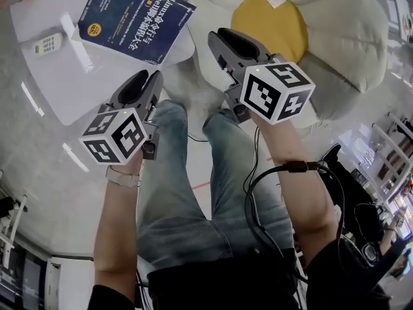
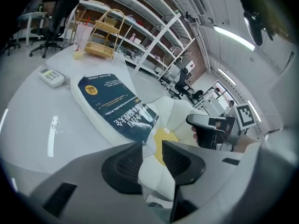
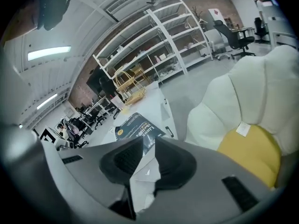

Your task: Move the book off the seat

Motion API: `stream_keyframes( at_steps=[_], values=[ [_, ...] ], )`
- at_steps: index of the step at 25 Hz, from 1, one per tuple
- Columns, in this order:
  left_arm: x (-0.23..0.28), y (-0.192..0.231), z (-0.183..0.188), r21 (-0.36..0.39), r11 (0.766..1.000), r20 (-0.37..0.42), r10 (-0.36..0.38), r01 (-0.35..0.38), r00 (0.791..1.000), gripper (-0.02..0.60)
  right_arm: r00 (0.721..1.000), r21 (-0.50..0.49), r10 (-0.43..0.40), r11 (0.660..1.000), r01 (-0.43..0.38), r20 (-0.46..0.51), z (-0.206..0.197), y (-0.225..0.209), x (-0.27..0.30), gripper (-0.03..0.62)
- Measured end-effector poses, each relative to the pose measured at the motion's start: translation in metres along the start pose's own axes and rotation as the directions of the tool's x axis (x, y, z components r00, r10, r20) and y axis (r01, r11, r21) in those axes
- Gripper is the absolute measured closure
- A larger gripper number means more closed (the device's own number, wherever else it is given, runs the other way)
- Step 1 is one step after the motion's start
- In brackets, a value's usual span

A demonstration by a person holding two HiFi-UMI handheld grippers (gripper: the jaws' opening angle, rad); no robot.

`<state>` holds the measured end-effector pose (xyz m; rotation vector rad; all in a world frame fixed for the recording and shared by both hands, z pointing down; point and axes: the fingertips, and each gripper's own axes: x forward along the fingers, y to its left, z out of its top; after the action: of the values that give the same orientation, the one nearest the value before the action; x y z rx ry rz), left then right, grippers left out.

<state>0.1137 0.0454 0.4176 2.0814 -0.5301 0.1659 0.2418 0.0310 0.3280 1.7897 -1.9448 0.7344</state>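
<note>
The dark blue book (image 1: 135, 18) lies flat on the white table (image 1: 64, 82), one corner overhanging the edge nearest the seat. The seat (image 1: 348, 37) is a cream flower-shaped chair with a yellow centre (image 1: 268, 24) that carries nothing. My left gripper (image 1: 157, 76) hovers short of the table edge, its jaws apart and empty. My right gripper (image 1: 216, 37) is between book and seat, its jaws a narrow gap apart with nothing in them. The left gripper view shows the book (image 2: 117, 106) beyond my left gripper (image 2: 152, 146). The book (image 3: 135, 127) is just past my right gripper (image 3: 149, 141).
A white remote (image 1: 48, 44) lies on the table left of the book. A wicker rack (image 2: 105, 36) stands at the table's far end. White shelving (image 2: 154, 36) and office chairs (image 2: 51, 27) fill the background. The person's jeans-clad legs (image 1: 187, 192) are below the grippers.
</note>
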Motion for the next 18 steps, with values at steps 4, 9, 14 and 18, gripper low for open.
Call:
stream_keyframes(
  at_steps=[4, 9, 14, 18],
  values=[
    [-0.024, -0.030, 0.010, 0.018, 1.000, 0.074, -0.006, 0.005, 0.997, 0.536, 1.000, -0.034, 0.018, 0.999, -0.017, 0.014, 0.015, 0.013, -0.033, 0.532],
    [-0.044, -0.074, 0.030, 0.057, 0.998, 0.158, -0.044, 0.036, 0.987, 0.574, 0.997, -0.076, 0.054, 0.996, -0.050, 0.056, 0.045, 0.034, -0.077, 0.545],
    [-0.078, -0.134, 0.046, 0.103, 0.991, 0.212, -0.107, 0.086, 0.971, 0.575, 0.994, -0.091, 0.071, 0.994, -0.063, 0.089, 0.067, 0.057, -0.128, 0.546],
    [-0.098, -0.188, 0.063, 0.172, 0.978, 0.207, -0.148, 0.113, 0.967, 0.576, 0.990, -0.092, 0.074, 0.994, -0.063, 0.121, 0.099, 0.065, -0.171, 0.548]
  ],
)
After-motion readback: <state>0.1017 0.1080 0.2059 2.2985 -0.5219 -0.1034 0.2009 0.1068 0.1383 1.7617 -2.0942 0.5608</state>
